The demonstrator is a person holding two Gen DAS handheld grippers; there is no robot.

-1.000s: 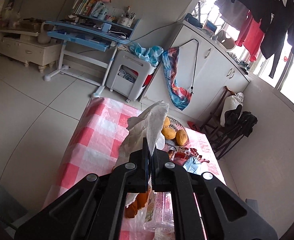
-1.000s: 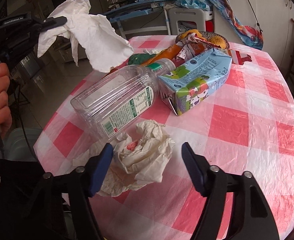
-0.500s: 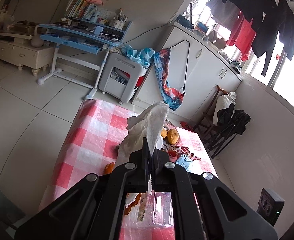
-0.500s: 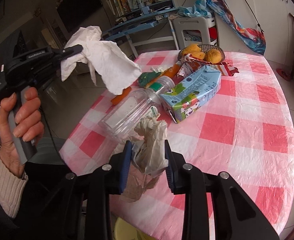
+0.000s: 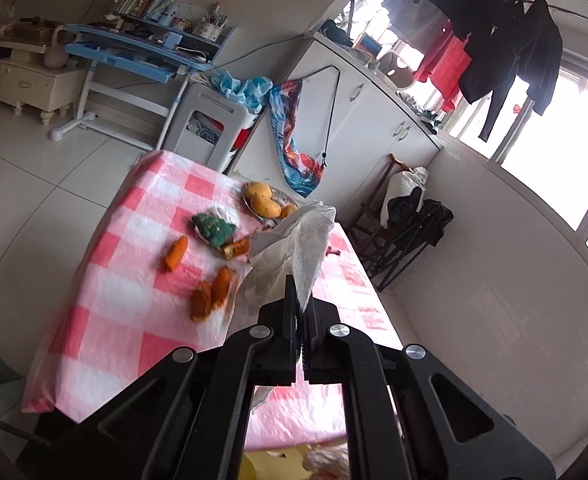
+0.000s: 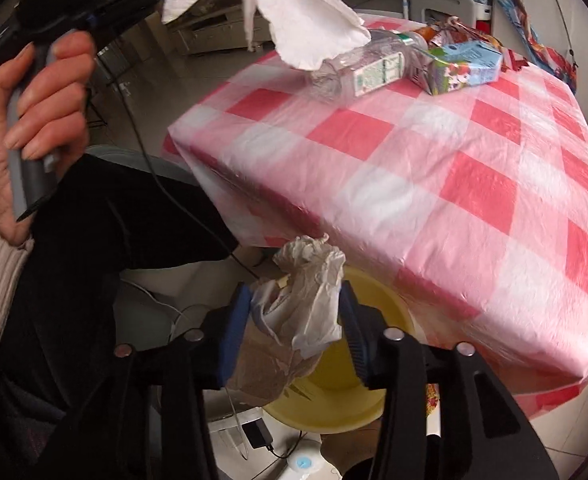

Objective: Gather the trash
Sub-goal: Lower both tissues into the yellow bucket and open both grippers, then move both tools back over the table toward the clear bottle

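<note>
- The right gripper (image 6: 294,320) has its jaws opening, with a crumpled greyish tissue wad (image 6: 306,304) between the blue pads; whether the pads still press it cannot be told for sure.
- Directly beneath that gripper and the wad sits a yellow basin (image 6: 358,396), below the table edge.
- The left gripper (image 5: 300,308) is clenched tight on a white paper towel (image 5: 302,248), which stands up past its fingertips.
- In the right wrist view the same towel (image 6: 306,16) hangs up and to the left of the right gripper, and a hand (image 6: 34,120) grips the left tool's grey handle.
- Ahead of the right gripper, on the pink-and-white checked table (image 6: 454,200), a clear plastic bottle (image 6: 366,64) lies on its side; its white-and-green label is printed but too small to read.
- Just beside the bottle lies a light-blue drink carton (image 6: 462,64) with cartoon artwork; its lettering is not legible.
- Ahead and left of the left gripper lie orange peel pieces (image 5: 210,292) and a green wrapper (image 5: 214,230) with unreadable pale script.
- Beyond them stands a dish of yellow fruit (image 5: 264,200).
</note>
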